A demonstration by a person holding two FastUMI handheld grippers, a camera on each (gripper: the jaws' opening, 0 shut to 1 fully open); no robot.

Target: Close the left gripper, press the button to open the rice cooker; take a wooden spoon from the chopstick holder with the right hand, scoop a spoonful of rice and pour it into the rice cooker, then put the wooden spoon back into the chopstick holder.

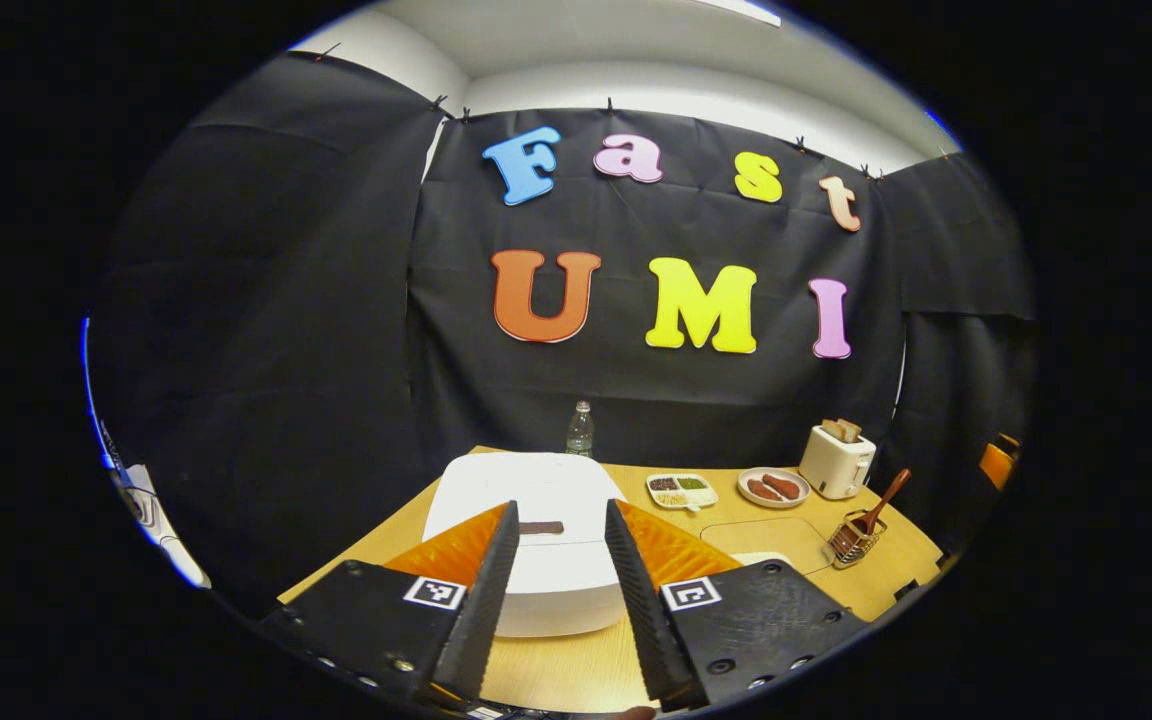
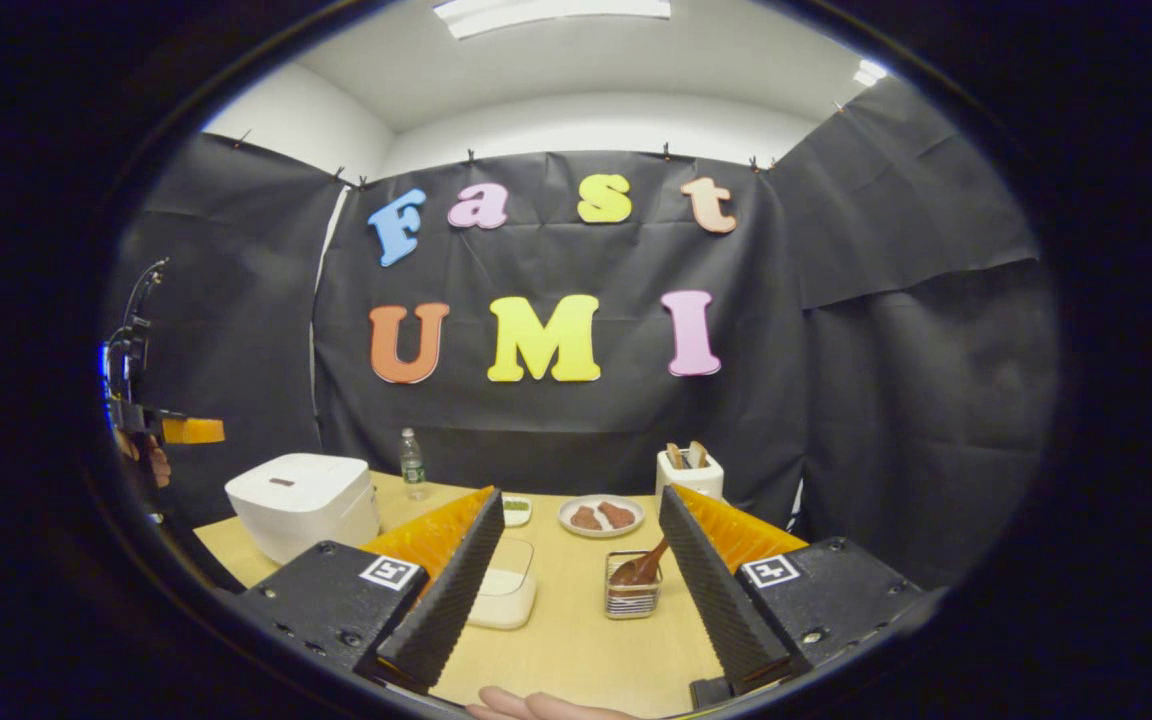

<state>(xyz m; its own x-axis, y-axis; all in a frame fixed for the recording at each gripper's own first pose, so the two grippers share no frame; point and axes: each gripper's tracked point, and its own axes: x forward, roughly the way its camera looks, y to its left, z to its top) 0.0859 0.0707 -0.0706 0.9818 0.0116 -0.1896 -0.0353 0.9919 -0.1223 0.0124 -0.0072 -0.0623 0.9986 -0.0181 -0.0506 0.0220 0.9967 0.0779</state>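
Observation:
The white rice cooker (image 1: 536,560) stands lid-down on the wooden table (image 1: 576,665), close in front of my left gripper (image 1: 561,510). That gripper is open, and its fingers frame the dark button (image 1: 541,527) on the lid without touching it. In the right gripper view the cooker (image 2: 303,500) sits at the left. My right gripper (image 2: 581,497) is open and holds nothing. Ahead of it, a wooden spoon (image 2: 639,570) leans in the wire chopstick holder (image 2: 633,595). A clear box of rice (image 2: 506,590) lies to the holder's left. The holder (image 1: 854,540) and spoon (image 1: 886,497) also appear right of the cooker.
Along the back of the table stand a water bottle (image 1: 580,430), a divided dish (image 1: 682,489), a plate of sausages (image 1: 773,487) and a toaster (image 1: 836,460). A hand (image 2: 536,705) shows at the table's front edge. Black cloth walls surround the table.

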